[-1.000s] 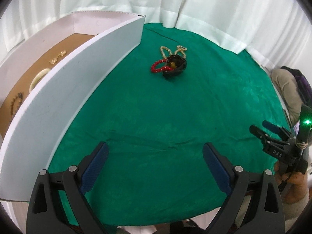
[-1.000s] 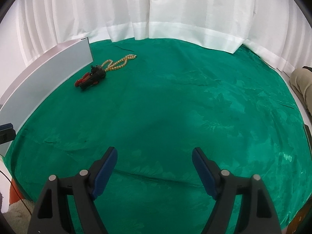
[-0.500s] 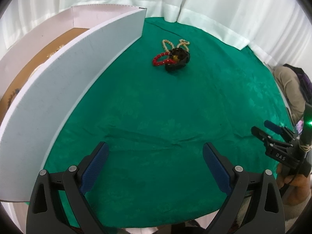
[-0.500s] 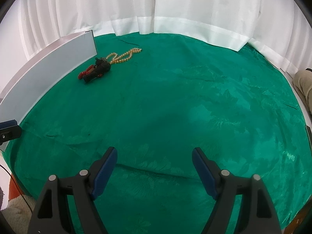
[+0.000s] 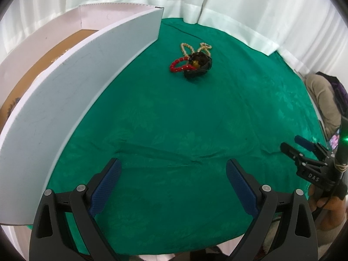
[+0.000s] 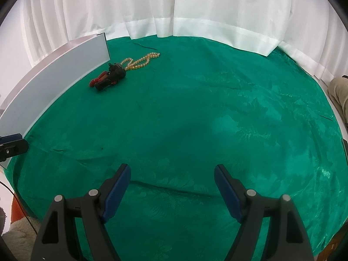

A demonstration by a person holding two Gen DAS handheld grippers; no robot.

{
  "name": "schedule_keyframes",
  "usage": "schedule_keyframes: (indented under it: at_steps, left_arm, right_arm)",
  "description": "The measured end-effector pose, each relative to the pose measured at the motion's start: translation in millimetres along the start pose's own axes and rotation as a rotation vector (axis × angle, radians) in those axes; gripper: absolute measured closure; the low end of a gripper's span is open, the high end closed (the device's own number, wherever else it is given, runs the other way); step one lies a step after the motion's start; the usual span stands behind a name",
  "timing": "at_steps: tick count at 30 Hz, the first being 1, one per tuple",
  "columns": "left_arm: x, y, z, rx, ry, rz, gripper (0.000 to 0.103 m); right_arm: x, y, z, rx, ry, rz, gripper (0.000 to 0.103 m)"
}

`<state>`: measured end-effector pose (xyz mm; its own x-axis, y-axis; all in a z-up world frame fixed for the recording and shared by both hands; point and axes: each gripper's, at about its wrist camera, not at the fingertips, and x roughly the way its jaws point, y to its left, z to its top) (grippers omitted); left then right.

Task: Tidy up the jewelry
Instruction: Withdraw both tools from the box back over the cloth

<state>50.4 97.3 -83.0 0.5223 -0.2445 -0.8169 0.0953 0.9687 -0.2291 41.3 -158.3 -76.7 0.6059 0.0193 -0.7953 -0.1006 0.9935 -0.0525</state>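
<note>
On the green cloth lies a small heap of jewelry: a red bead bracelet, a dark bangle and a gold bead necklace. The right wrist view shows the same heap at its far left, the dark bangle in front of the gold necklace. A white box with a brown floor stands left of the heap. My left gripper is open and empty, well short of the heap. My right gripper is open and empty too, over bare cloth.
White curtains ring the table. The right gripper and the hand holding it show at the right edge of the left wrist view. A person's knee sits beyond the table's right side. Wide green cloth spreads between the grippers and the heap.
Both views have tilted slightly, so the jewelry heap and box sit lower in the pictures. The box floor shows less. Both grippers stay open.
</note>
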Motion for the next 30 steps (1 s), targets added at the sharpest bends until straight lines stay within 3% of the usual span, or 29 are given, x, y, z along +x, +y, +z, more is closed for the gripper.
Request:
schedule_keyframes:
  at_steps: [17, 30]
  left_arm:
    - [-14.5, -1.1, 43.4, 0.029, -0.049, -0.008, 0.006]
    - [-1.8, -11.0, 58.3, 0.047, -0.016, -0.007, 0.006]
  right_arm:
    - [-4.9, -11.6, 5.4, 0.030, 0.002, 0.000, 0.022]
    - [2.7, -23.2, 3.0, 0.048, 0.029, 0.003, 0.022]
